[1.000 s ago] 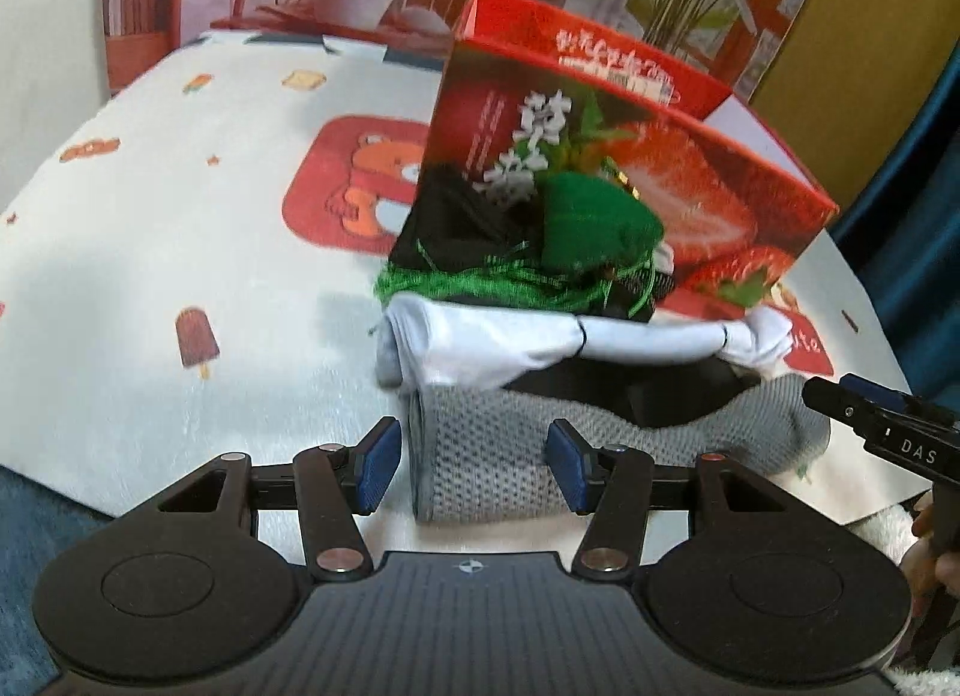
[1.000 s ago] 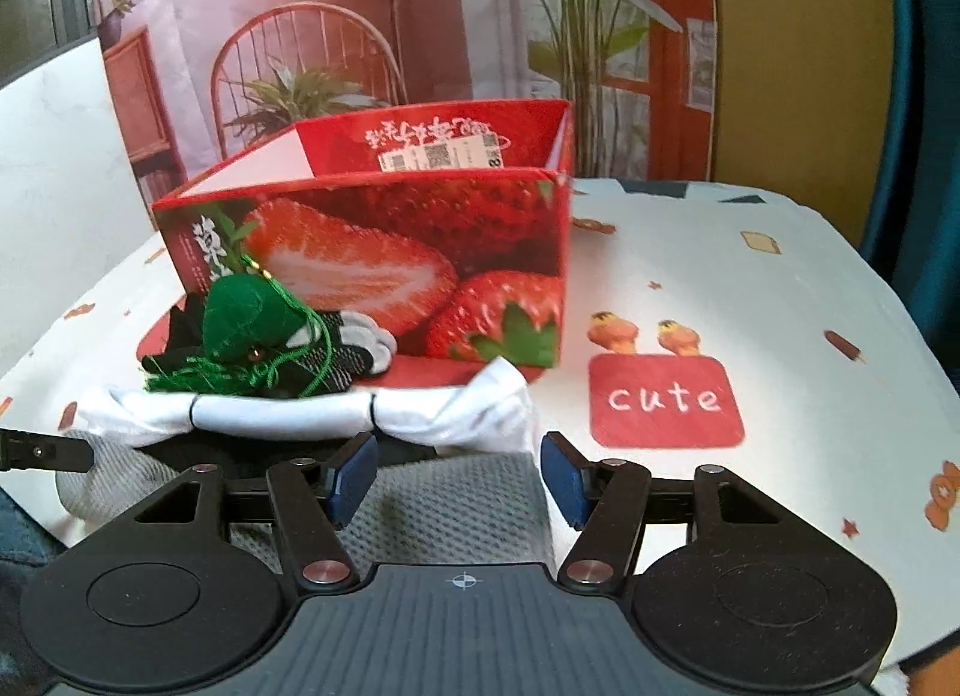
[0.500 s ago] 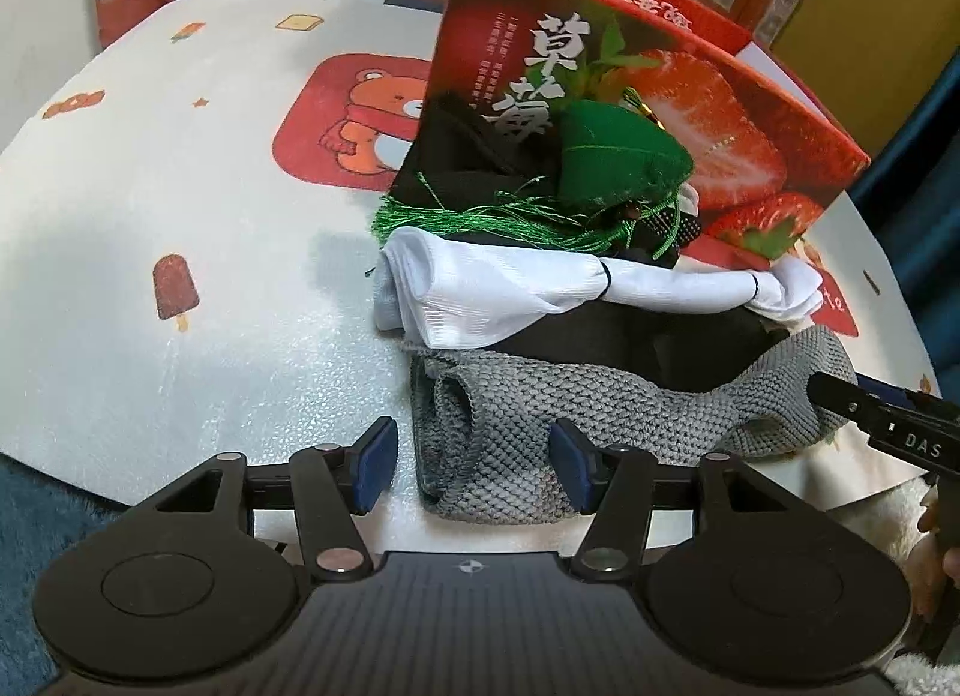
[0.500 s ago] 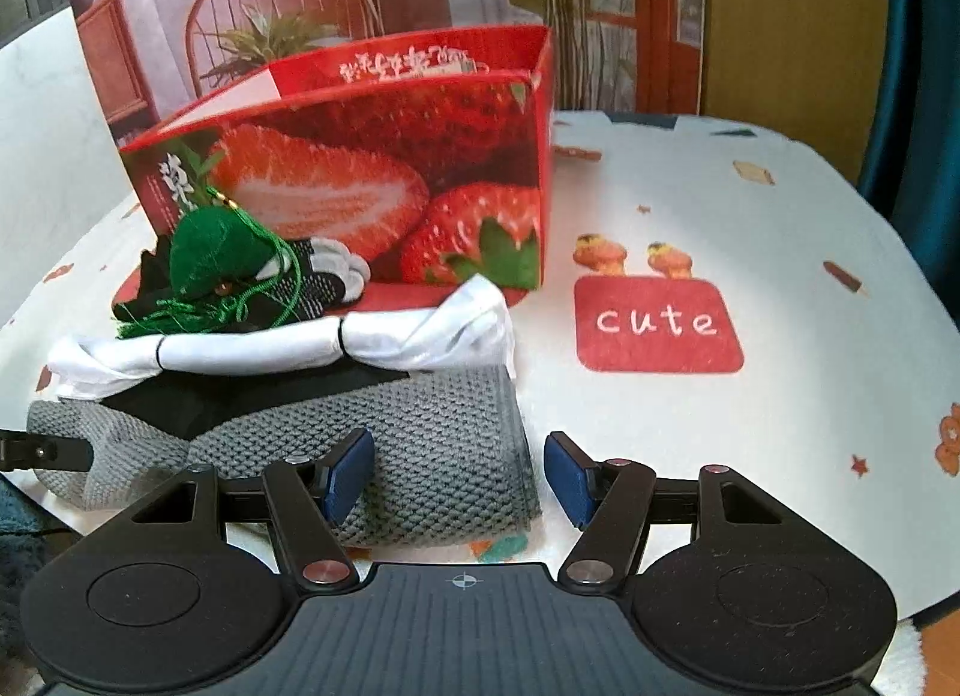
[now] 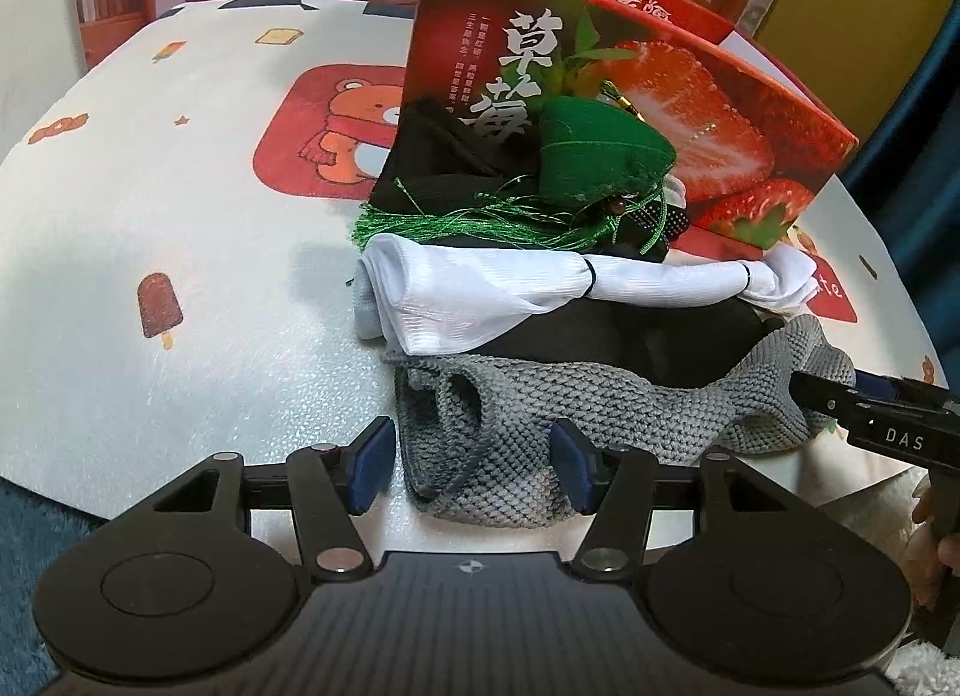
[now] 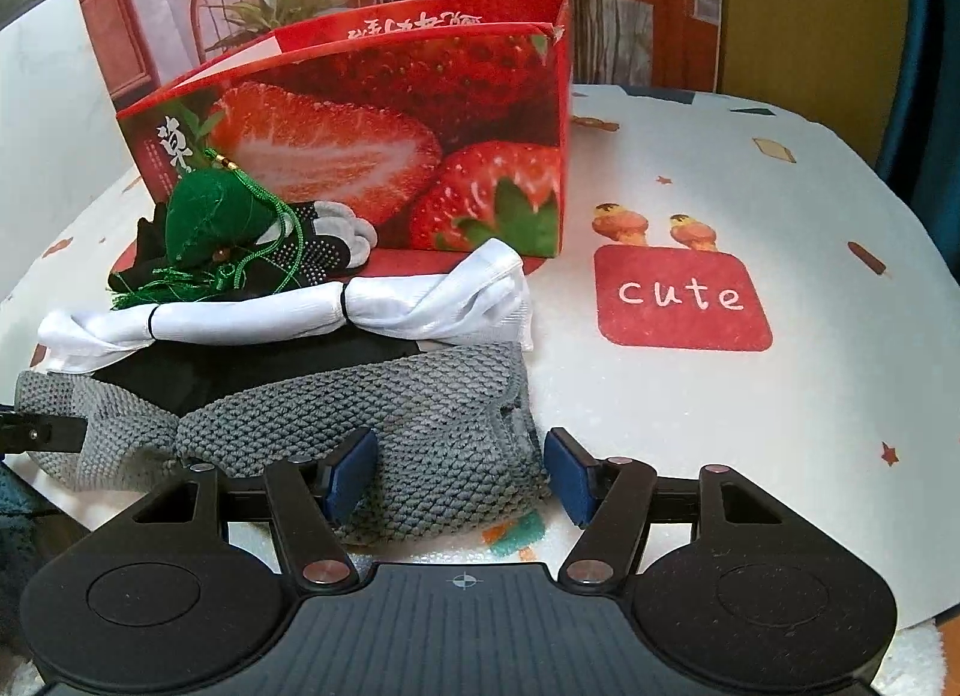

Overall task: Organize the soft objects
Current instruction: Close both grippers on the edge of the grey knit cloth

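A grey knitted cloth [image 5: 600, 414] [image 6: 372, 426] lies folded at the table's near edge. My left gripper [image 5: 471, 465] is open with one end of the cloth between its fingers. My right gripper [image 6: 459, 474] is open around the other end. Behind the cloth lie a black garment [image 5: 630, 342], a white tied cloth roll [image 5: 510, 282] [image 6: 300, 312] and a green tasselled pouch [image 5: 594, 156] [image 6: 210, 216]. A red strawberry box [image 5: 690, 96] [image 6: 372, 138] stands open behind them.
The table [image 5: 180, 228] has a white cloth with cartoon prints and a red "cute" patch [image 6: 681, 297]. Its near edge drops off just below both grippers. The right gripper's tip shows in the left wrist view [image 5: 870, 420]. Potted plants stand beyond the table.
Both grippers have drawn back and risen a little, so more of the grey cloth shows in front of them. The cloth now looks bunched and lifted at both ends.
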Demonstrator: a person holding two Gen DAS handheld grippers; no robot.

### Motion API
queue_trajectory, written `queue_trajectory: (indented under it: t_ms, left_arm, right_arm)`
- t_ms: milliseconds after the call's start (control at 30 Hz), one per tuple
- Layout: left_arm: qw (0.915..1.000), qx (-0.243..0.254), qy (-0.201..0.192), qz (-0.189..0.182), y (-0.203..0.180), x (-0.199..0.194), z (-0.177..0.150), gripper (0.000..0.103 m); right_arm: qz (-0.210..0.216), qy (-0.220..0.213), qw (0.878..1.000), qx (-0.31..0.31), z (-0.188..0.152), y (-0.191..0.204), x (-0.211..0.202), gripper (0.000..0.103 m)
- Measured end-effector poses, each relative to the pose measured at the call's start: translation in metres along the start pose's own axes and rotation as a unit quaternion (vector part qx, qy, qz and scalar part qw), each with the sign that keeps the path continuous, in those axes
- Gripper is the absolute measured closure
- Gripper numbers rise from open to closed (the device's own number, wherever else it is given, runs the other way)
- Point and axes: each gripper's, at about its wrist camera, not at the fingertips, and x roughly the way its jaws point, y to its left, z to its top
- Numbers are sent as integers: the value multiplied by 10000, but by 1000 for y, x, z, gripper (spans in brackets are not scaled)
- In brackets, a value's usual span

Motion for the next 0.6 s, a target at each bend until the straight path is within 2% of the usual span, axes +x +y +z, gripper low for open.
queue_trajectory:
  t_ms: [233, 333, 400, 500, 600]
  left_arm:
    - [10000, -5, -5, -16, 1, 0, 0, 44]
    - [9999, -103, -36, -37, 5, -2, 0, 59]
    - [9997, -186, -49, -129, 8, -3, 0, 74]
    - [9997, -117, -166, -159, 6, -7, 0, 84]
    - [9995, -69, -271, -155, 4, -11, 1, 86]
  right_arm:
    - [6, -11, 10000, -17, 0, 0, 0, 43]
    - [3, -8, 10000, -20, 0, 0, 0, 43]
    - [4, -5, 10000, -24, 0, 0, 0, 44]
    - [35, -5, 10000, -23, 0, 0, -1, 48]
    - [91, -16, 9999, -59, -1, 2, -1, 55]
